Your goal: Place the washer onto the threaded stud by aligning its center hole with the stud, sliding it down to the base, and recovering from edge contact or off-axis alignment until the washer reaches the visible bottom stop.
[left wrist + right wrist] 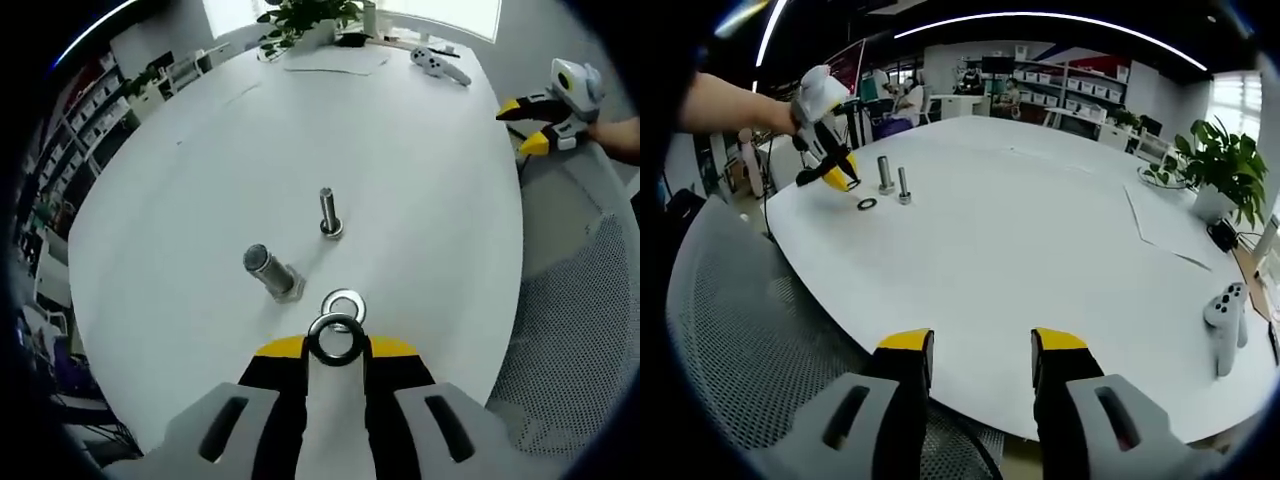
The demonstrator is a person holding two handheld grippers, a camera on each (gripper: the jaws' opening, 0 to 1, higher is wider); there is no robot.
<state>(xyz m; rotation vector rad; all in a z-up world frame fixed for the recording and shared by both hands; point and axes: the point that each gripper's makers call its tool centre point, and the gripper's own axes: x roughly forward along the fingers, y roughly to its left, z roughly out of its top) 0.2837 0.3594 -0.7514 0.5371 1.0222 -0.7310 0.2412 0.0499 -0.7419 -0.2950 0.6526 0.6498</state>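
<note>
Now the left hand-held gripper point(337, 345) pinches a washer point(335, 338) at its jaw tips, low over the white table point(420, 180). A second washer point(343, 303) lies flat just beyond it. Two threaded studs stand ahead: the slimmer stud point(328, 212) farther off, the thicker stud point(270, 272) nearer. The right hand-held gripper point(980, 350) hovers wide and empty at the table's edge. To do this well, level the ring, centre its hole over the stud tip, then lower straight, easing back if an edge catches.

A shiny silver metal ring washer point(336, 339) is sitting low in the middle of the left gripper view. A second silver washer point(343, 303) is lying flat just above it. Two silver threaded studs point(329, 212) point(270, 272) are standing near the middle.
</note>
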